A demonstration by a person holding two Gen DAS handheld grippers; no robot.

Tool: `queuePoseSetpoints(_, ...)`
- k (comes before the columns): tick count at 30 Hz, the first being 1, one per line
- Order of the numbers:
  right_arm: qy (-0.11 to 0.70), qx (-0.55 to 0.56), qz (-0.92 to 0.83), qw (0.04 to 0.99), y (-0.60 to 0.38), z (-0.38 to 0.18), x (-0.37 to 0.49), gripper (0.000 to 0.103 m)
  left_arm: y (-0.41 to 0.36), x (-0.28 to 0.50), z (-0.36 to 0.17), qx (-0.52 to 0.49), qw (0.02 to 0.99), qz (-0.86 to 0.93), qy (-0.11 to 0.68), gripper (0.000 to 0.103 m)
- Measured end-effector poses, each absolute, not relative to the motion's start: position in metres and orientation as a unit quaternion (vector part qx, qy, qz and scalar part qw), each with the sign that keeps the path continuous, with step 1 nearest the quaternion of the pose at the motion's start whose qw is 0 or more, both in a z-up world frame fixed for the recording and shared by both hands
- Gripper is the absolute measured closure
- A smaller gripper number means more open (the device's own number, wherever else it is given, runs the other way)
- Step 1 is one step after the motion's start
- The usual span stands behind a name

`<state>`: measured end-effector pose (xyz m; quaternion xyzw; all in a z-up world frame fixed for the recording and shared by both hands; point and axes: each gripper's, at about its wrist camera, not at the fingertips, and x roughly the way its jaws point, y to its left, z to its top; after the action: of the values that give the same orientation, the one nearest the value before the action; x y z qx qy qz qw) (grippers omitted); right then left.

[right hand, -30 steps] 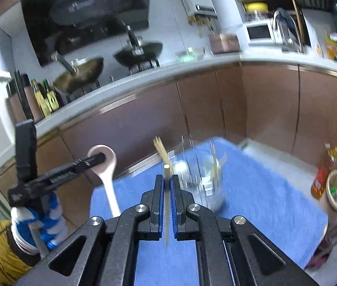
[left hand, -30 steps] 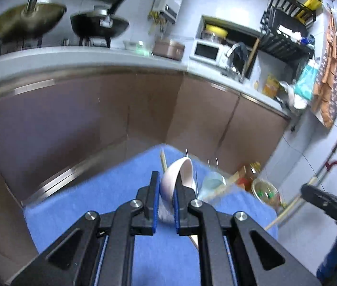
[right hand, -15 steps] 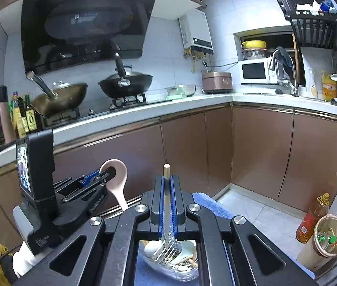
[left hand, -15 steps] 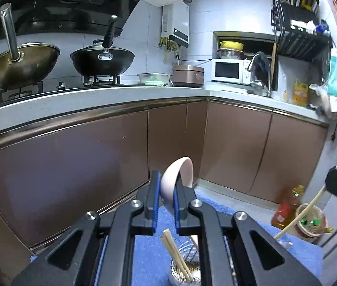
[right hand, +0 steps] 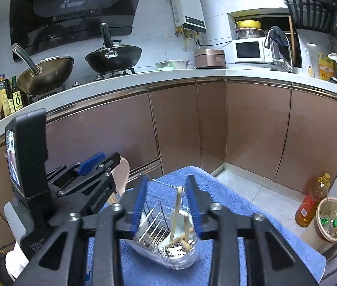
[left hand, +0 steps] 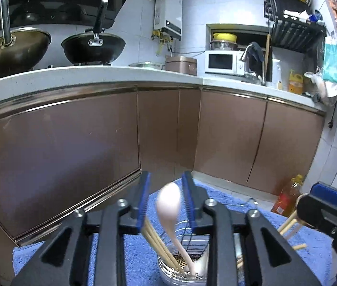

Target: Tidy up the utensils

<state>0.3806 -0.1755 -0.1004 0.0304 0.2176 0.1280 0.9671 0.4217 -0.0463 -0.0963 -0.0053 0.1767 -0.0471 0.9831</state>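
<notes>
Pink spoon (left hand: 168, 206) blurred between left gripper (left hand: 166, 199) jaws spread wide, chopstick (right hand: 176, 211) loose between right gripper (right hand: 166, 201) jaws, also wide

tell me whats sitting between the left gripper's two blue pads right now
In the left wrist view, the pink spoon stands between the open left gripper pads, untouched by either, its handle down in the utensil holder beside chopsticks.

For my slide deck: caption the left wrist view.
Open left gripper above the utensil holder, pink spoon standing among chopsticks.
</notes>
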Motion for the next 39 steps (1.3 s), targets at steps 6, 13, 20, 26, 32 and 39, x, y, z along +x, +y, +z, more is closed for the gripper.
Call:
queuePoseSetpoints(6,0.199,0.038,0.121,0.972,-0.179,-0.086,0.348,0.061,-0.036,0.394,-0.075,-0.005,0.985,-0.049,0.165,0.06)
queuePoseSetpoints(13,0.174,0.03,0.101,0.979,-0.182,-0.07,0.294,0.048,-0.015,0.34,-0.052,-0.009,0.986,-0.048,0.162,0.047)
queuePoseSetpoints(20,0.164,0.046,0.077,0.982,-0.193,-0.064,0.24,0.04,0.003,0.28,-0.037,-0.015,0.987,-0.04,0.152,0.044)
queuePoseSetpoints(26,0.159,0.059,0.055,0.984,-0.192,-0.065,0.202,0.027,0.005,0.228,-0.032,-0.008,0.989,-0.03,0.146,0.038)
queuePoseSetpoints(32,0.155,0.056,0.035,0.986,-0.185,-0.067,0.168,0.009,0.001,0.181,-0.031,0.008,0.99,-0.017,0.139,0.035)
queuePoseSetpoints(39,0.121,0.05,0.012,0.991,-0.178,-0.052,0.127,0.0,-0.003,0.126,-0.019,0.026,0.994,0.003,0.109,0.031)
